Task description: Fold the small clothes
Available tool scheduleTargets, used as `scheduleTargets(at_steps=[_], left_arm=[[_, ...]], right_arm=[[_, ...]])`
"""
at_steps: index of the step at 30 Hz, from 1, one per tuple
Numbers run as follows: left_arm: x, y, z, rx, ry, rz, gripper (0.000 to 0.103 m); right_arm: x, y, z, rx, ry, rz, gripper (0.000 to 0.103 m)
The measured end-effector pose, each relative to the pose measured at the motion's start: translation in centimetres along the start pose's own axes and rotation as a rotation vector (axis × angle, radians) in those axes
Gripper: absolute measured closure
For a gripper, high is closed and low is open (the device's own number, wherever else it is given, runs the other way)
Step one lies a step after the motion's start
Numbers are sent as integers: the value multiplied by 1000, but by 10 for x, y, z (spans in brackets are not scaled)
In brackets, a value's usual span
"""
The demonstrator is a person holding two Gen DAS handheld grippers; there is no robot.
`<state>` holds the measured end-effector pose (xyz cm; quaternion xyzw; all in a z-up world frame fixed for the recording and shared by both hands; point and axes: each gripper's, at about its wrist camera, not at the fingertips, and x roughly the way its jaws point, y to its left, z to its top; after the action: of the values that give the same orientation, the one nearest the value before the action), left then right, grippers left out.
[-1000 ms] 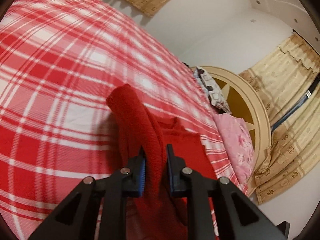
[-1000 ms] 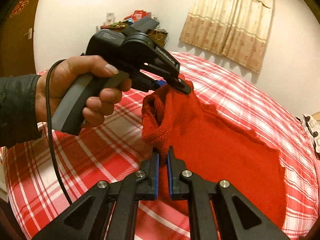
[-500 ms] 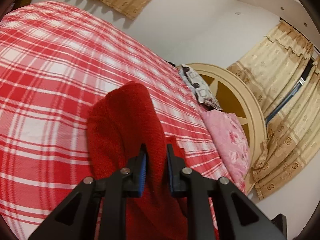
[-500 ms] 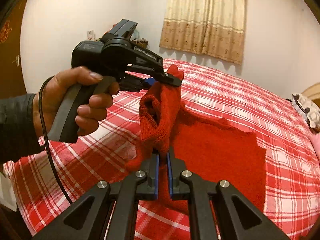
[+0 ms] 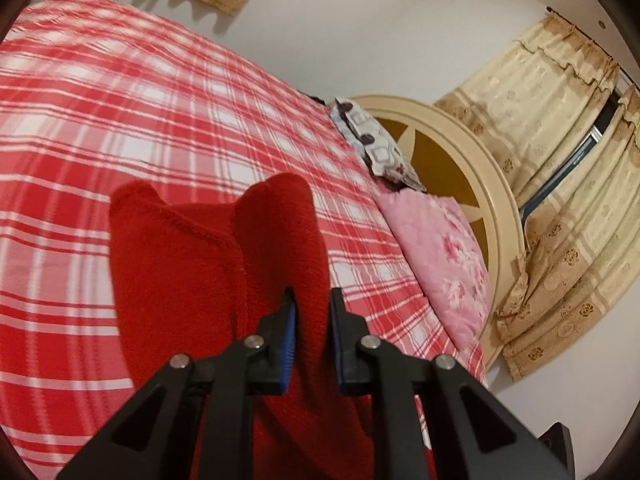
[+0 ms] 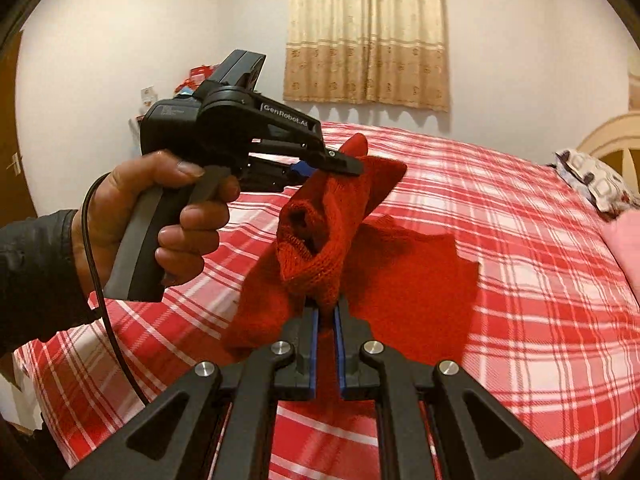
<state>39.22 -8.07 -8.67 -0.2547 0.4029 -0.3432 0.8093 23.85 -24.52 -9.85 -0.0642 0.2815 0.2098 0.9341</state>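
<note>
Above the bed (image 6: 520,240), the red sweater (image 6: 400,280) is clamped by the left gripper (image 5: 312,320) and the right gripper (image 6: 326,316); folding is judged barely begun.

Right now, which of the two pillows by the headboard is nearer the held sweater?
The pink floral pillow: it lies closer to the red sweater than the white patterned pillow, which lies farther along the headboard.
</note>
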Motion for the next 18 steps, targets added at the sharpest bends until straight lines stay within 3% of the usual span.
scheduleTargets(at_steps=[9, 15, 18], left_arm=[[58, -23, -21, 27, 106, 0, 88], [73, -41, -29, 97, 142, 23, 93], [72, -53, -33, 179, 148, 49, 92]], right_arm=[[-9, -48, -37, 110, 64, -42, 97], [-7, -63, -56, 176, 95, -27, 97], [-7, -65, -61, 189, 106, -20, 97]])
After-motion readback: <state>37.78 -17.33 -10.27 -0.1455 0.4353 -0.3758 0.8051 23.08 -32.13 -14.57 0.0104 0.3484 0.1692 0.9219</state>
